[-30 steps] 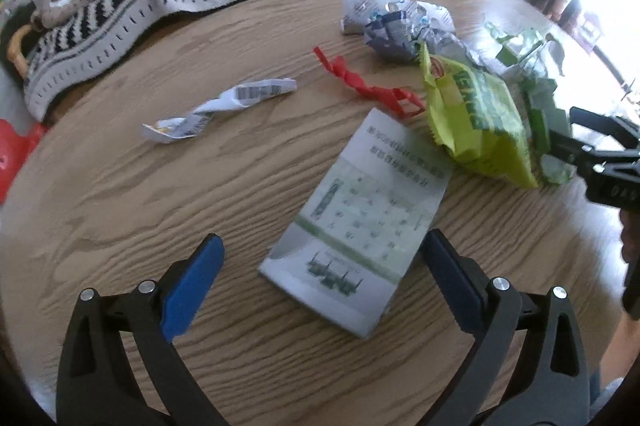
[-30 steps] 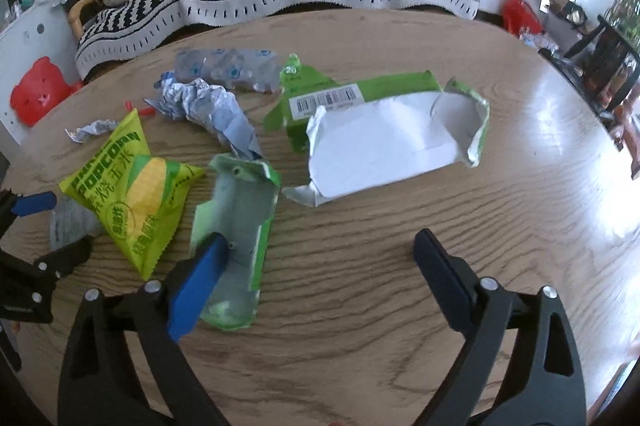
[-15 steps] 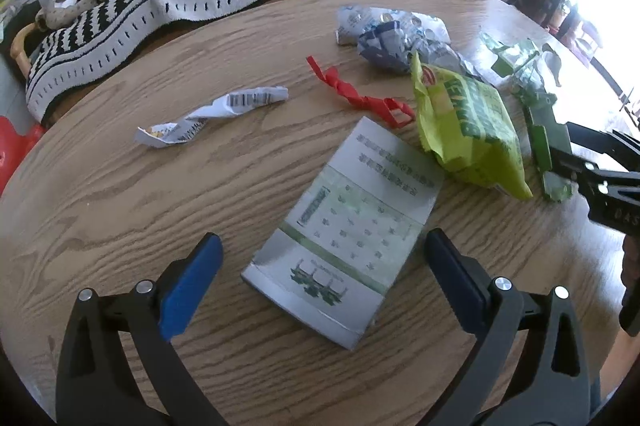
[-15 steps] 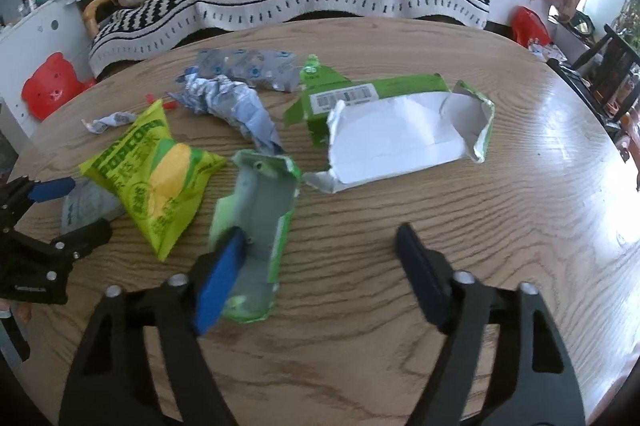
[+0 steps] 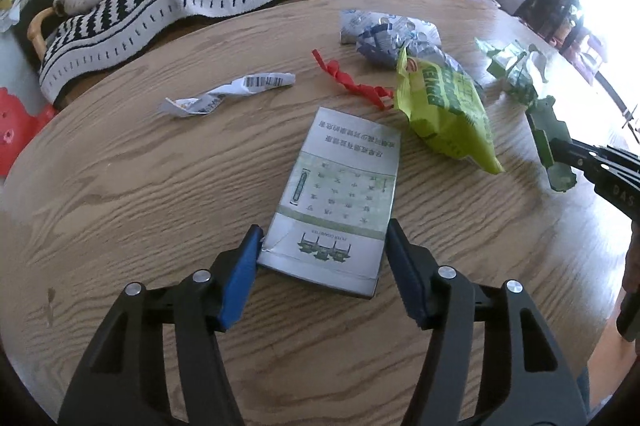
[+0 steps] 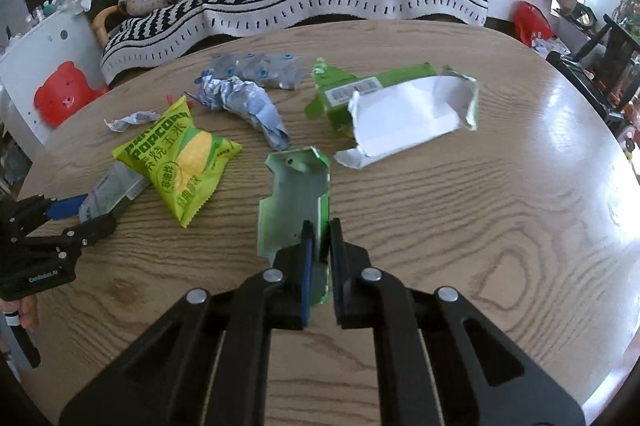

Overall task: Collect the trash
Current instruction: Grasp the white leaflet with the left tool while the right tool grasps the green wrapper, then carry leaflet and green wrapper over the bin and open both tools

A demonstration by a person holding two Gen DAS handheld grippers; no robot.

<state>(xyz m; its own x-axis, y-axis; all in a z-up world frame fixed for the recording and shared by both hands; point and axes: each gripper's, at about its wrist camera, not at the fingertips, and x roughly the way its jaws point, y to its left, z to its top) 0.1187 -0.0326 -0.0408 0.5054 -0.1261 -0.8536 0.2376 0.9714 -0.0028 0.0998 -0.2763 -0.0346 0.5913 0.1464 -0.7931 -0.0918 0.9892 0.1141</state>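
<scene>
On the round wooden table [image 5: 120, 193] lies a flat silver packet [image 5: 344, 193] with green print. My left gripper [image 5: 322, 246] straddles its near end, its jaws closing, and both blue pads touch the packet's edges, with the left corner creased. My right gripper [image 6: 320, 226] is shut on the near end of a torn green wrapper [image 6: 298, 193] with a silver lining. In the left wrist view that gripper [image 5: 592, 161] comes in from the right, gripping the green wrapper [image 5: 548, 129]. A yellow-green popcorn bag [image 6: 180, 161] lies between the two.
Other litter lies further back: a red twisted strip [image 5: 352, 85], a white barcode paper twist [image 5: 228, 93], crumpled blue-silver wrappers [image 6: 248, 101] and a torn-open green carton [image 6: 404, 113]. A striped sofa [image 6: 320, 1] runs behind the table.
Both grippers moved forward over the table. The left jaws came in from wide open onto the silver packet. The right jaws closed onto the green wrapper.
</scene>
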